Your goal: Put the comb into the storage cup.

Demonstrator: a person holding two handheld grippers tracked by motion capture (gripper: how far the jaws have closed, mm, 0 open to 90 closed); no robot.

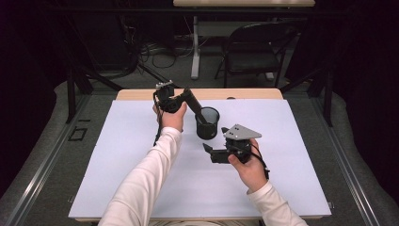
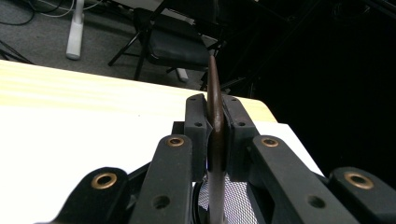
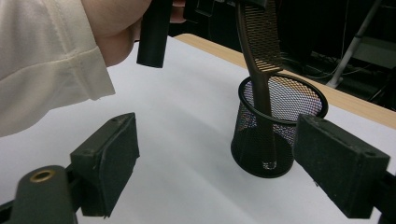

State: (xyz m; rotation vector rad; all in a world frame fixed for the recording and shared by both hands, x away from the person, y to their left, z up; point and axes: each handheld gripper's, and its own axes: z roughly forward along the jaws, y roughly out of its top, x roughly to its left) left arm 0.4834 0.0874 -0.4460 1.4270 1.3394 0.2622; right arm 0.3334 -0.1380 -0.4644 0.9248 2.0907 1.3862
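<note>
The comb [image 3: 259, 42] is brown and stands tilted in the upper middle of the right gripper view, its handle end down inside the black mesh cup [image 3: 299, 95] and its toothed part above the rim, leaning toward the top of the frame. In the left gripper view I see that comb [image 2: 215, 116] edge-on at the centre of the frame, a thin brown strip running up between my two black pads, which are pressed tight against both of its faces; so my left gripper [image 2: 215, 122] is closed on the comb, with only the comb's thickness between the jaws. A patch of the cup's mesh [image 2: 233, 198] shows just below the pads, at the bottom middle of that frame. From the high view, the left gripper [image 1: 201, 114] slants down from the upper middle of the frame into the cup [image 1: 207, 123], which stands upright on the white sheet [image 1: 141, 160] near the middle of the picture. My right gripper [image 1: 205, 148] sits just below and to the right of the cup, apart from it, pointing left. In its own view its two pads stand wide apart at the bottom corners of the frame, with nothing between them; the cup lies beyond them, untouched. My left sleeve [image 3: 42, 60] fills the upper left of that view. The wooden table edge [image 1: 197, 94] runs above the white sheet.
</note>
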